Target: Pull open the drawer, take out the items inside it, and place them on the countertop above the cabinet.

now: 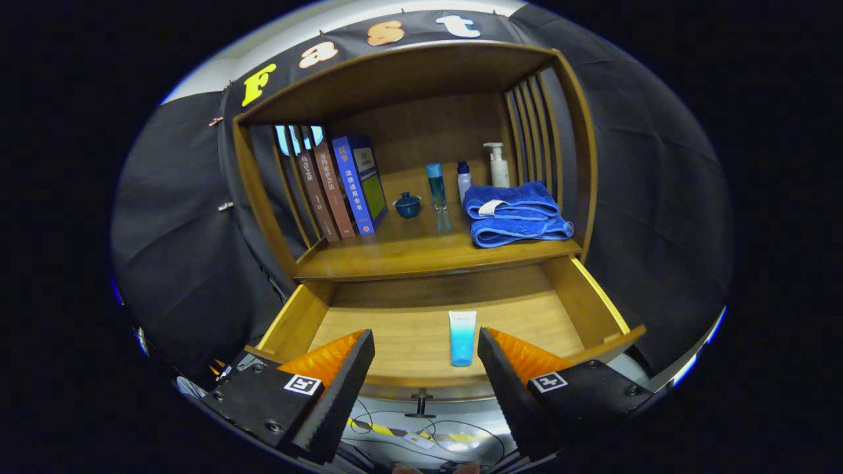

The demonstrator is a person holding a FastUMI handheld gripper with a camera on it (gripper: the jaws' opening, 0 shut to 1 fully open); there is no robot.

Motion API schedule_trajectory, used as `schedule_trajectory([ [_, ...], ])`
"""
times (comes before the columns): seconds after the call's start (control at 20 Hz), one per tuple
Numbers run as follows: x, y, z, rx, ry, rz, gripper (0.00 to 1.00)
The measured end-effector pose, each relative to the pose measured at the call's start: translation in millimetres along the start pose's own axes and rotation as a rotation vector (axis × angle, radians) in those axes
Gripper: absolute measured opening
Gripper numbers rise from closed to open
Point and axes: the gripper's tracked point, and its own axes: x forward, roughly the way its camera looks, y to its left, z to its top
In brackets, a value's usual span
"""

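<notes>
— Black cloth walls close off the booth behind a wooden cabinet (421,164). What sits on its countertop (421,253)?

— Biggest first: a row of leaning books (339,187) on the left side, then a folded blue towel (517,214) on the right. Behind the towel stands a white pump bottle (497,164), with a small bottle (463,179) and a tall blue tube-like bottle (435,187) beside it, and a little dark lidded cup (407,205) near the books.

— And the drawer (435,329)?

— Already pulled out below the countertop. One item shows on its floor: a blue cosmetic tube (462,338), lying flat near the front wall.

— Where is the gripper (425,378)?

— Its fingers are spread wide with nothing between the pads, hanging just short of the drawer's front edge.

— So which way does the tube lie from it?

— Just ahead and slightly toward the right finger (500,375), nearer that one than the left. Its long axis runs front to back, pale cap end pointing into the drawer, roughly parallel to the fingers. I judge the coming move is a short reach forward and down, shifted a touch right, so the pads close across the tube's narrow width.

— Where would it go after?

— Probably the bare middle of the countertop, in front of the cup.
</notes>
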Motion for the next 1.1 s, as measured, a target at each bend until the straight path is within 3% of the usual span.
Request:
schedule_trajectory([
  [0.3,69,-24,-10,-0.004,0.341,-0.053,0.99],
  [0.65,126,-40,-81,-0.017,0.653,-0.097,1.00],
  [0.75,136,-47,-93,0.016,0.690,-0.116,0.94],
  [0.8,140,-49,-96,0.035,0.704,-0.126,0.85],
  [0.95,146,-56,-105,0.025,0.734,-0.158,0.86],
  [1.1,156,-55,-115,0.046,0.774,-0.172,0.55],
])
